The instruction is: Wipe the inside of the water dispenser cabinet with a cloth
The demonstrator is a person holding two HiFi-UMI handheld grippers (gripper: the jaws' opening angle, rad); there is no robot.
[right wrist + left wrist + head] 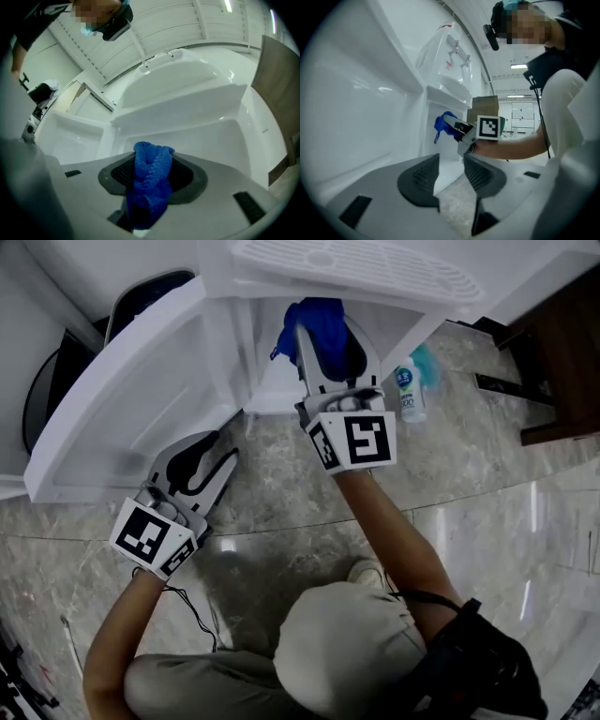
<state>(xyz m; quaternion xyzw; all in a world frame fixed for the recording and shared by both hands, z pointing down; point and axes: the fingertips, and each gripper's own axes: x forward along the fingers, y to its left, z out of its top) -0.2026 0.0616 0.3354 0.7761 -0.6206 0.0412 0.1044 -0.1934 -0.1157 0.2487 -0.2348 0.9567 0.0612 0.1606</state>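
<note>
Nearest, over polished, grey-veined stone floor [281, 512], the left gripper [452, 159] at eight o'clock holds its ribbed dark pads [419, 180] slightly spread with nothing between them, just beside the smooth white open door [122, 399]. Farther off at twelve o'clock, the right gripper [152, 157] pinches the knitted blue cloth [149, 183] in the opening of the glossy white plastic cabinet [267, 381].

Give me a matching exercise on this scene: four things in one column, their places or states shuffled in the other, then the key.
1 blue cloth
2 left gripper
3 cabinet door
4 bottle

A swung open
B on the floor beside the dispenser
C clamped in the right gripper jaws
D jaws apart, empty

Pairs: 1-C, 2-D, 3-A, 4-B
</note>
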